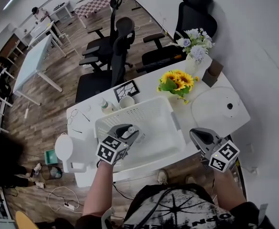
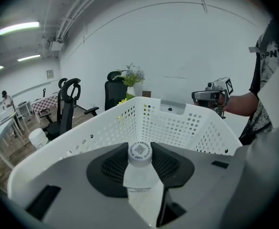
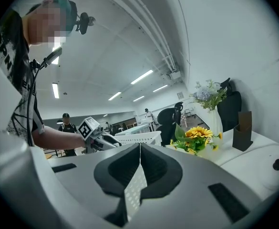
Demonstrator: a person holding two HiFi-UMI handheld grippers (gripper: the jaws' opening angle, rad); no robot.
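My left gripper [image 1: 131,135] hangs over the near left part of a white perforated basket [image 1: 164,109]. It is shut on a small clear bottle [image 1: 130,130] with a white cap. In the left gripper view the bottle [image 2: 138,175] stands upright between the dark pads of the left gripper [image 2: 140,150], with the basket [image 2: 177,109] just beyond. My right gripper [image 1: 200,137] floats at the table's near right edge, outside the basket, its jaws shut with nothing between them. The right gripper view shows the right gripper [image 3: 139,146] closed, facing the basket [image 3: 141,138] and the left gripper [image 3: 101,140].
Sunflowers [image 1: 178,81] and a vase of pale flowers [image 1: 195,44] stand behind the basket. A white mug [image 1: 127,102], a picture frame [image 1: 126,90], another small bottle [image 1: 104,104] and a white jug [image 1: 64,148] sit left. A round white lid [image 1: 220,106] lies right. Office chairs [image 1: 108,46] stand beyond.
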